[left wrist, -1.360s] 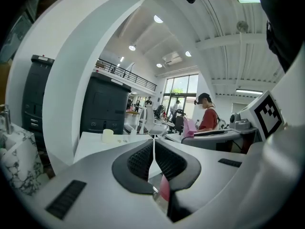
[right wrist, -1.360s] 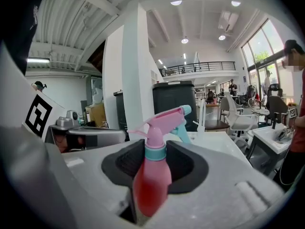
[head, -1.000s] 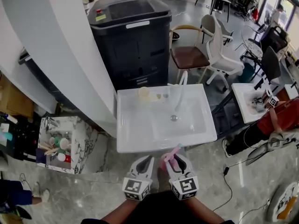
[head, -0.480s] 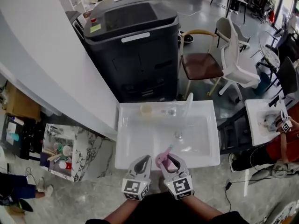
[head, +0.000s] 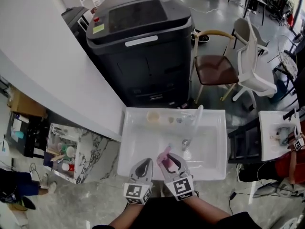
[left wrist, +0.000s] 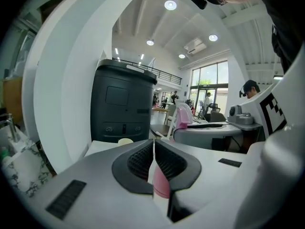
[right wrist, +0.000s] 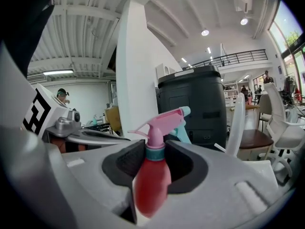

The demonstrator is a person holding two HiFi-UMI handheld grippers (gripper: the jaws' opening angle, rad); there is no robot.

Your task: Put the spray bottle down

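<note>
The spray bottle (right wrist: 152,180) has a red body, a teal collar and a pink trigger head. My right gripper (right wrist: 155,151) is shut on its neck and holds it upright. In the head view the right gripper (head: 167,156) and the bottle's pink head (head: 165,152) are over the front rim of the white sink (head: 138,144). Just to their left is my left gripper (head: 145,162), its jaws together and nothing clearly held. In the left gripper view the pads (left wrist: 143,159) meet at the tips, and a pink patch low in the gap is unclear.
A white faucet (head: 197,118) and a cream cup (head: 153,117) stand at the sink's far edge. Behind the sink stands a big black machine (head: 138,42). A brown-seated chair (head: 217,70) is at the right, and a marble shelf with cups (head: 64,151) at the left.
Both grippers, with the bottle in the right one, have moved forward from in front of the sink to over its front rim. The grip on the bottle is unchanged.
</note>
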